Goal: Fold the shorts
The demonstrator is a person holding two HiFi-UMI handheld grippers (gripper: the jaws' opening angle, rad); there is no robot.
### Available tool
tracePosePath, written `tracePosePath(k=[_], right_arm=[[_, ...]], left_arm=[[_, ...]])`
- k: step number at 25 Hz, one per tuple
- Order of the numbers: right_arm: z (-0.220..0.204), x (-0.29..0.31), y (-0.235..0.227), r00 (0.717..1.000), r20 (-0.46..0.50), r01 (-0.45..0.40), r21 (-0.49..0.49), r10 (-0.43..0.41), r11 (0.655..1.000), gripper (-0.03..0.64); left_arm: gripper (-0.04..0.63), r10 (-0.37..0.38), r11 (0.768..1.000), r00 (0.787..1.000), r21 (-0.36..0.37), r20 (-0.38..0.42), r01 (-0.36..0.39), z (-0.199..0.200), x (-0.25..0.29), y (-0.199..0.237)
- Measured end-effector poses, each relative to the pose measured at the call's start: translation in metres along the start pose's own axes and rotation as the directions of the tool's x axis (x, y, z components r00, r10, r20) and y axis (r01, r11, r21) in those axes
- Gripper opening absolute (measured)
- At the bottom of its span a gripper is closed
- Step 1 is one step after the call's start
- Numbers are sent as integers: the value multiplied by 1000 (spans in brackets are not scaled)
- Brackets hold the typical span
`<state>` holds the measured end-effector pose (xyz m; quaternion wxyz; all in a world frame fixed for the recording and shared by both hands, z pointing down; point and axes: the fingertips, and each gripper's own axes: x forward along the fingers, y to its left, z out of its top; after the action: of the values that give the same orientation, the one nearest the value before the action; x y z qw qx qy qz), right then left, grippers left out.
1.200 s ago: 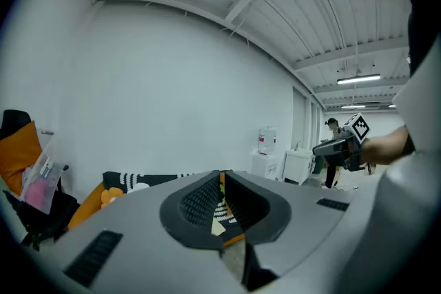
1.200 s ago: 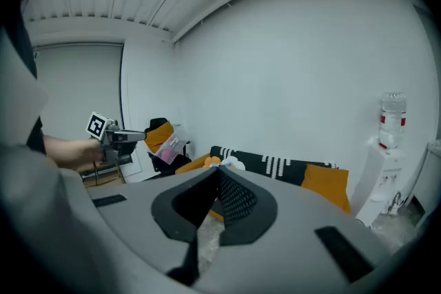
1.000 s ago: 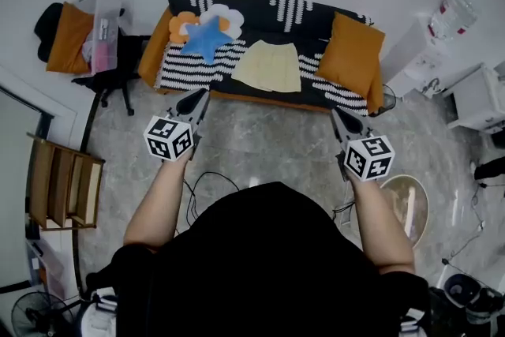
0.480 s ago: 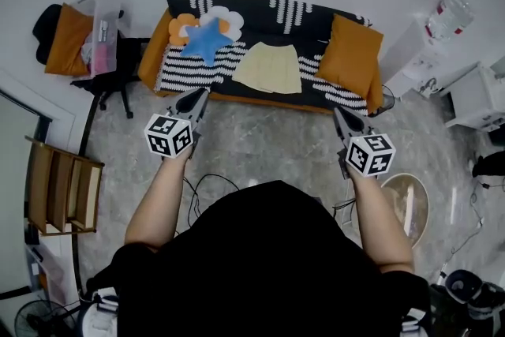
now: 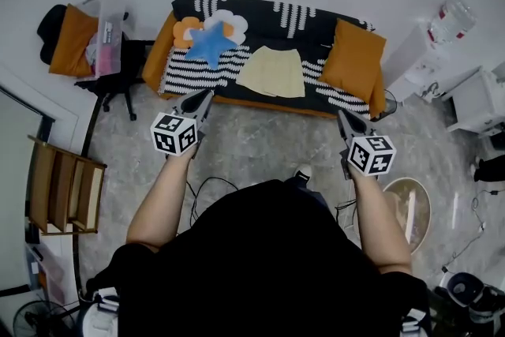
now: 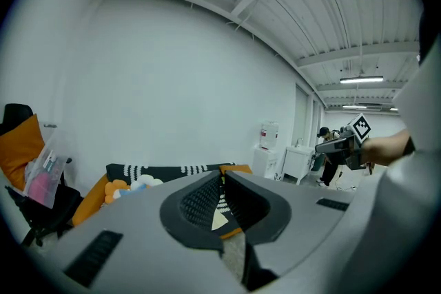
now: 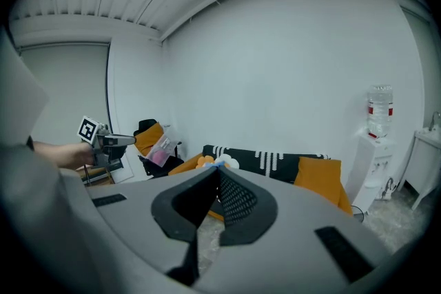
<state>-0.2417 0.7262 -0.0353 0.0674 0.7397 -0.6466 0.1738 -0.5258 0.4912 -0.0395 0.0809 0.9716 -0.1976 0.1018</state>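
At twelve o'clock in the head view, pale yellow shorts [image 5: 272,73] lie flat on the black-and-white sofa [image 5: 316,16]. Left gripper [image 5: 207,94] at nine o'clock and right gripper [image 5: 342,114] at three o'clock both have jaws together, empty, apart from the shorts.

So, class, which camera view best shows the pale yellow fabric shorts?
The head view: the pale yellow fabric shorts lie whole on the black-and-white striped sofa. The left gripper view shows only a sliver past its jaws; in the right gripper view the jaws hide them.
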Motion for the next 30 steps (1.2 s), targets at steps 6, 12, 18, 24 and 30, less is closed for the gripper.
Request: tracePosePath(k=[6,12,18,24,30], right_arm=[[2,12,-7,1000,-3,-12,-5,12,1000,6],[4,28,-20,1000,-5,-25,-6,25,1000,6],[-3,58,-35,998,-32,-49,-1,49,999,6],[-3,84,-66,997,-49,-56,6,57,998,6],[4,118,-108,995,-75,-71,7,71,997,6]], left_arm=[[38,5,1000,1000,0,2,-5,4,8,1],[38,16,1000,1000,0,-15,-16,2,21,3],[38,33,999,999,-10,-39,-33,-4,46,14],[38,54,998,997,-22,-57,-56,-9,79,21],[38,77,996,994,-37,-83,-80,-9,123,26]])
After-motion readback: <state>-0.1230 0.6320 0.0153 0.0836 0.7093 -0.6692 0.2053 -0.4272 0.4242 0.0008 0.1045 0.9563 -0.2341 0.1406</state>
